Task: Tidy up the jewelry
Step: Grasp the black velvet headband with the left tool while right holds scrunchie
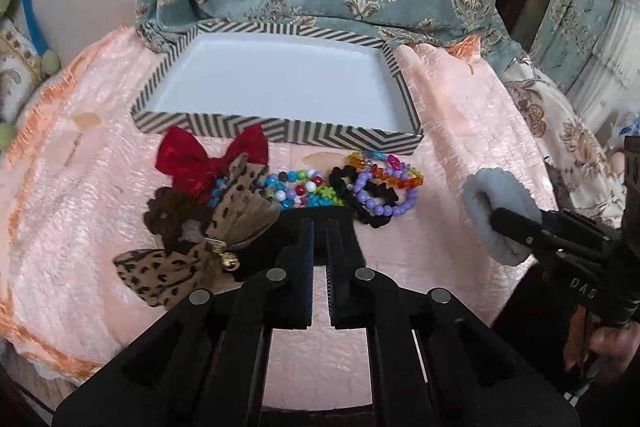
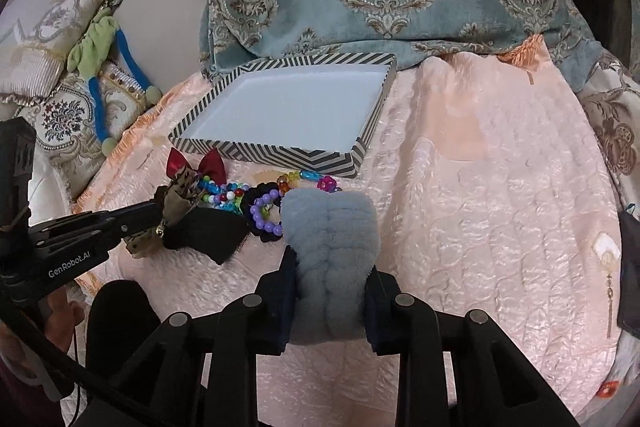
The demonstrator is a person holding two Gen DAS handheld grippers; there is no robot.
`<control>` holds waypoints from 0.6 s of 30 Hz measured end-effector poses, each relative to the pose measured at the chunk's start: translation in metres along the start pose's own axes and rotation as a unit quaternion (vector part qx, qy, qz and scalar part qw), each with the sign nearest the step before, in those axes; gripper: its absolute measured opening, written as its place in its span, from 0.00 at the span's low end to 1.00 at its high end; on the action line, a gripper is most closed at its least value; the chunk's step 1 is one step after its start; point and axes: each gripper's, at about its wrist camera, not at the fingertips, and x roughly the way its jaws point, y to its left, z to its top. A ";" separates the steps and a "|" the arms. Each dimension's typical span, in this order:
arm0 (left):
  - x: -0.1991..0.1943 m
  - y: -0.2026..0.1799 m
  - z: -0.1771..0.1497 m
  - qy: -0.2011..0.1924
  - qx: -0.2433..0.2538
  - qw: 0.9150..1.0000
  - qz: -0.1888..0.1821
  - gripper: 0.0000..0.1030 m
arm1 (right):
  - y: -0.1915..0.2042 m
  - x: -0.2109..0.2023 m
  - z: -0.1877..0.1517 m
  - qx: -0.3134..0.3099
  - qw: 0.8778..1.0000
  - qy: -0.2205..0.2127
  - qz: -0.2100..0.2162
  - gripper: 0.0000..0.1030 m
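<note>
Scrunchie (image 2: 330, 227) — right gripper (image 2: 330, 291) clamps it.

Hiding the black bow (image 1: 260, 247) partly behind the left gripper (image 1: 319, 227), so grip uncertain. Covering the near side of the grey fluffy scrunchie (image 2: 330, 247) between the right gripper (image 2: 330, 291) fingers. Burying several beaded bracelets (image 1: 304, 193) under the leopard-print bow (image 1: 240, 207), count unclear.

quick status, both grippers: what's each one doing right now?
Left gripper: jaws nearly shut on the black fuzzy bow.
Right gripper: jaws shut on the grey fluffy scrunchie, held above the cloth.
</note>
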 end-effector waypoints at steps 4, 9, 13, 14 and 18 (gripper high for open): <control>0.015 0.000 -0.011 0.041 -0.021 0.999 -0.022 0.66 | -0.002 0.004 -0.003 0.006 1.000 0.010 0.003 0.26; 0.037 0.001 -0.019 0.049 -0.069 0.996 0.018 0.66 | -0.005 0.010 -0.008 0.011 1.000 0.022 0.006 0.26; 0.055 0.008 -0.016 0.055 -0.108 0.992 0.033 0.66 | -0.011 0.013 -0.008 0.019 1.000 0.024 0.007 0.26; 0.057 0.009 -0.015 0.051 -0.115 0.991 0.035 0.66 | -0.012 0.015 -0.009 0.021 0.999 0.025 0.007 0.26; 0.065 0.009 -0.010 0.030 -0.134 0.990 0.038 0.48 | -0.013 0.018 -0.011 0.021 0.999 0.027 0.014 0.26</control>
